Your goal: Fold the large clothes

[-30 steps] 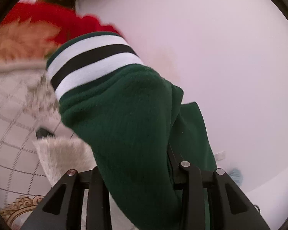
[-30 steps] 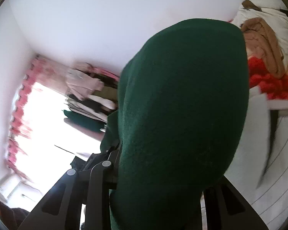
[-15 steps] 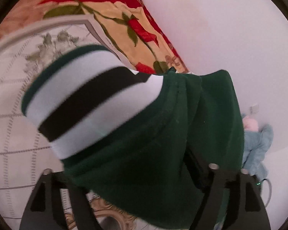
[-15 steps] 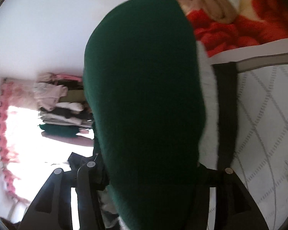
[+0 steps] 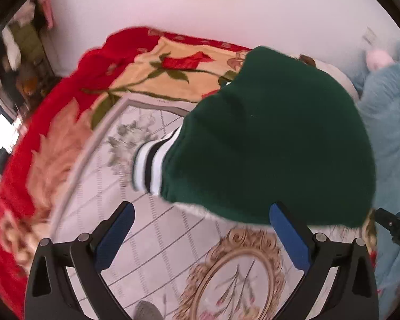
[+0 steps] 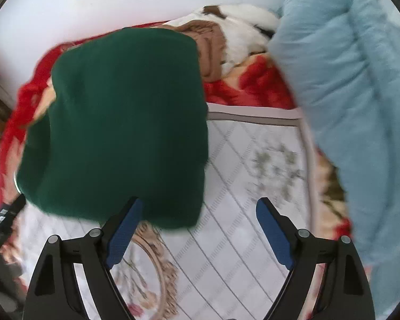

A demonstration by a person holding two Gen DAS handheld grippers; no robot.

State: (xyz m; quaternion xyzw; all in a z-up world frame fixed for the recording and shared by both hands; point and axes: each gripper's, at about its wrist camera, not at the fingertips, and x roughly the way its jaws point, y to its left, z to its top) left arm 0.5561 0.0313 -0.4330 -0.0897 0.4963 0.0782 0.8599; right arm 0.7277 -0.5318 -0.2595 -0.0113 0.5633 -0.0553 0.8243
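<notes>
Release step, both grippers. Left gripper point(image 5: 201, 229) has its jaws spread wide, blue pads bare, nothing between them; they have just been opening. Right gripper point(image 6: 198, 222) is likewise apart with nothing pinched, jaws also just opening; the garment's hem only laps in front of its left pad. Both point steeply down at the bed.

Green sweater point(image 5: 266, 144), thick knit with a white lining showing at the lower edge, lies ahead of the fingers on the quilted bedspread point(image 5: 152, 240). Its striped cuff point(image 5: 149, 165), white and black bands, pokes out at the sweater's left side in the left wrist view. The right wrist view shows the same garment point(image 6: 120, 122) as a blurred dark mass; whether it has fully settled on the bed I cannot tell.

Surroundings: red floral blanket point(image 5: 74, 101) behind the sweater, light blue blanket point(image 6: 346, 93) to the right, brown-and-white clothes point(image 6: 226, 34) heaped near the wall.

Judgement on doing this step well: let the fabric settle before reaching again. Check that the folded edges line up and that the cuff is tucked rather than sticking out. Take the next grip at the corners of the near hem, both pads on a full thickness of knit, so the layers travel together. Bulky fleece springs back, so press the crease down.
</notes>
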